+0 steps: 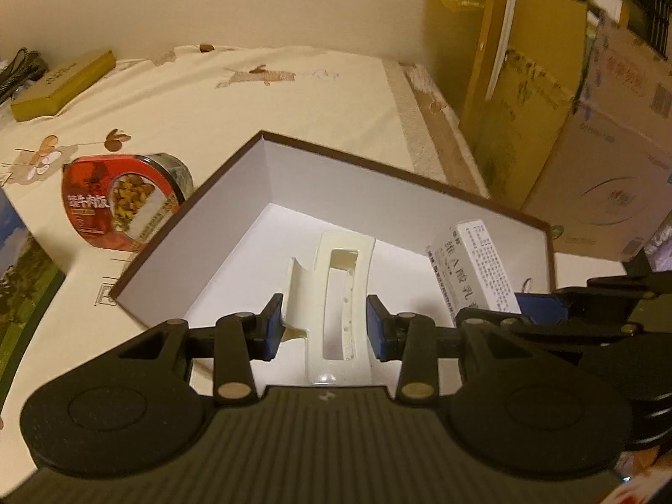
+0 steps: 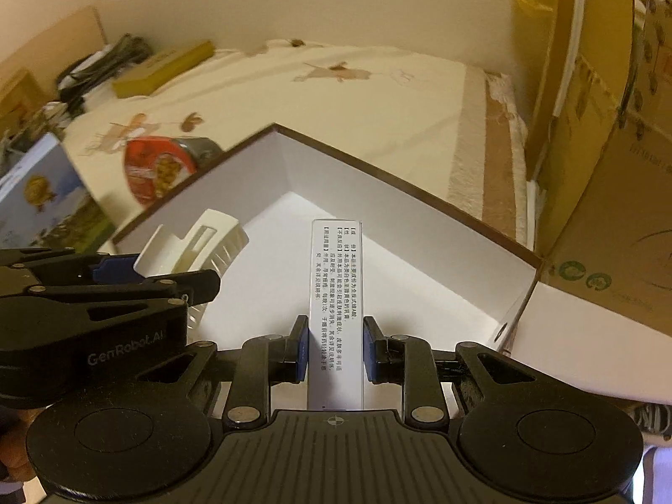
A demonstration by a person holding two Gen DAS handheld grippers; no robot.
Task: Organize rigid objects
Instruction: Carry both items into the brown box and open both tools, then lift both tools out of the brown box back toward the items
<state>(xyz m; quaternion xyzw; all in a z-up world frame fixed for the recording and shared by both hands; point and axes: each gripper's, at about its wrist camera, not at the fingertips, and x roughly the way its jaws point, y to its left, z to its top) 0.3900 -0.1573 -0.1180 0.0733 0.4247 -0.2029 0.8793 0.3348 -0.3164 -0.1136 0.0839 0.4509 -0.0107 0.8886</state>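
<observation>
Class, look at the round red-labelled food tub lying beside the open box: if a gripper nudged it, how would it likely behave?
The round red-labelled food tub lies tipped on its side on the tablecloth, so it would probably roll rather than slide. Its glossy label suggests a slippery grip. It looks rigid, probably keeping its shape when squeezed.

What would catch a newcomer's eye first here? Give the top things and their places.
Two claws hang over the open white-lined box in the middle of the table. The left claw grips a cream hair clip; the right claw grips a slim printed carton. A red food tub stands left of the box.
</observation>
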